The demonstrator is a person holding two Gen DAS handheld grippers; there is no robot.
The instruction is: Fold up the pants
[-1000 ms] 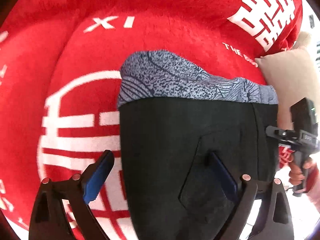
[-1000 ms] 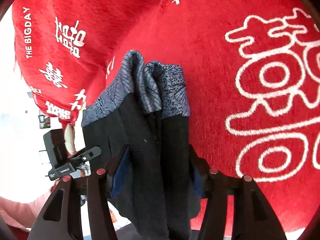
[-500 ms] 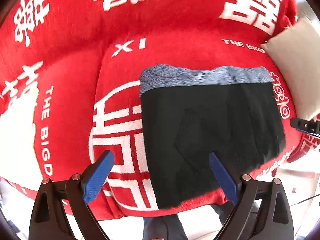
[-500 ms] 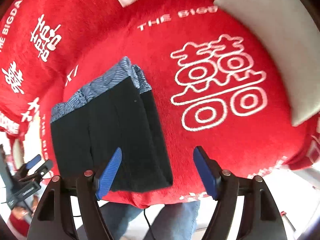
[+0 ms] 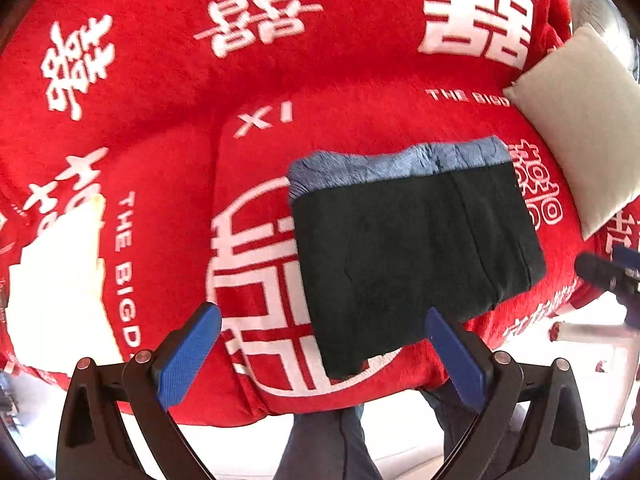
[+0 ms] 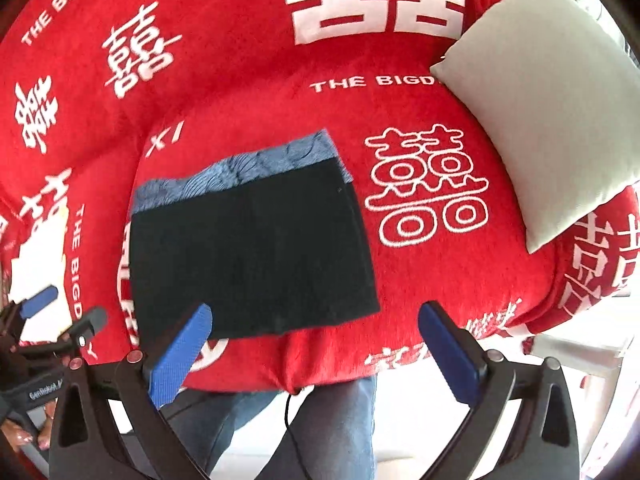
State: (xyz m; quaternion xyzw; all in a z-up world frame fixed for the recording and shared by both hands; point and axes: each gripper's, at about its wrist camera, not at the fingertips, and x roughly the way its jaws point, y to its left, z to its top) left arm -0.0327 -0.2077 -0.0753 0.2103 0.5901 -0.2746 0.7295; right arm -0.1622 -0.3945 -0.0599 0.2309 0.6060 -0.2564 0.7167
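The black pants [image 5: 412, 252] lie folded into a flat rectangle on the red sofa seat, with a blue-grey patterned waistband along the far edge. They also show in the right wrist view [image 6: 252, 248]. My left gripper [image 5: 324, 354] is open and empty, held above and in front of the pants' near edge. My right gripper [image 6: 314, 354] is open and empty, also clear of the pants. The left gripper shows at the left edge of the right wrist view [image 6: 52, 320].
A red plush cover with white characters [image 5: 280, 140] drapes the sofa. A beige cushion [image 6: 548, 100] leans at the right end of the seat. A pale patch [image 5: 60, 280] lies at the left. The person's jeans-clad legs [image 6: 320, 432] stand at the sofa's front edge.
Both grippers have let go of the pants and pulled back and up from the sofa. The pants now lie flat and folded on the seat.
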